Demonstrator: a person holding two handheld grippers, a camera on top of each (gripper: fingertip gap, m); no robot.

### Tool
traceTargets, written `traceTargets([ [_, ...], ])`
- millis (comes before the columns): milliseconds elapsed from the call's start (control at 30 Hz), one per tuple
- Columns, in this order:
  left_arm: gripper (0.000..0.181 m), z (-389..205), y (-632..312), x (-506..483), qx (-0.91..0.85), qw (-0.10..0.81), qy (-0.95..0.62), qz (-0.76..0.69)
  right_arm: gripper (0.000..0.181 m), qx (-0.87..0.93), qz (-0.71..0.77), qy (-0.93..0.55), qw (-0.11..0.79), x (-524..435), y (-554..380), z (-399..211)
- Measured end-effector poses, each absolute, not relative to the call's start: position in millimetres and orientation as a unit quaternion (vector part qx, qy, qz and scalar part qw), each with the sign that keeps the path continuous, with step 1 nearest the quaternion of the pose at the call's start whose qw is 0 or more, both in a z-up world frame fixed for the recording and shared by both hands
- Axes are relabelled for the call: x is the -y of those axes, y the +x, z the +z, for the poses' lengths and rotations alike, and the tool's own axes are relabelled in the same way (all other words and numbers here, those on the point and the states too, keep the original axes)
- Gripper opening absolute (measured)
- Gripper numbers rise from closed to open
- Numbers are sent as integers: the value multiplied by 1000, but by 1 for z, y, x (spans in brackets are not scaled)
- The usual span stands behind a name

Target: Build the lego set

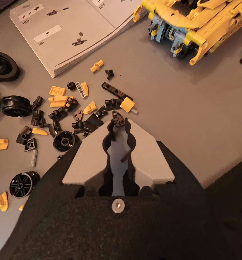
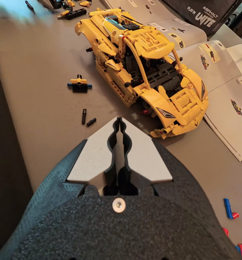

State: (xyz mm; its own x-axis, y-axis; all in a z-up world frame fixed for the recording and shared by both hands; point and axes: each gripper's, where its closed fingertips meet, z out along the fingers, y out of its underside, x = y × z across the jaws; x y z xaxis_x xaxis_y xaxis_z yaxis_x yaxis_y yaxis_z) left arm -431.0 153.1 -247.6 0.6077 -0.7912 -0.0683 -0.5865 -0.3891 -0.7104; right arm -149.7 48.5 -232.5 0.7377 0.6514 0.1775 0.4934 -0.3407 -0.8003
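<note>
The half-built yellow lego car stands on the grey table ahead and right of my right gripper, which is shut and empty. Its rear end shows at the top right of the left wrist view. My left gripper is shut on a small black curved piece at the right edge of a pile of loose black and yellow pieces. A small yellow, black and blue sub-assembly lies left of the car. Two black pins lie just ahead of my right fingertips.
The open instruction booklet lies beyond the pile and under the car's far side. Black wheel rims and a tyre lie at the left. A dark box stands behind the booklet. Blue and red pieces lie at the right.
</note>
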Motion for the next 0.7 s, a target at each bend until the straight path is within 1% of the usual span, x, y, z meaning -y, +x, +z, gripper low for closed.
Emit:
traceTargets([
  [267, 16, -220, -392, -123, -440, 379, -788, -203, 0, 349, 88, -816, 452, -49, -149, -235],
  [400, 16, -217, -375, -106, -460, 375, -774, -220, 0, 346, 92, -820, 447, -51, -150, -236],
  [700, 16, -216, -361, -95, -470, 373, -768, -224, 0, 335, 90, -811, 472, -53, -147, -226],
])
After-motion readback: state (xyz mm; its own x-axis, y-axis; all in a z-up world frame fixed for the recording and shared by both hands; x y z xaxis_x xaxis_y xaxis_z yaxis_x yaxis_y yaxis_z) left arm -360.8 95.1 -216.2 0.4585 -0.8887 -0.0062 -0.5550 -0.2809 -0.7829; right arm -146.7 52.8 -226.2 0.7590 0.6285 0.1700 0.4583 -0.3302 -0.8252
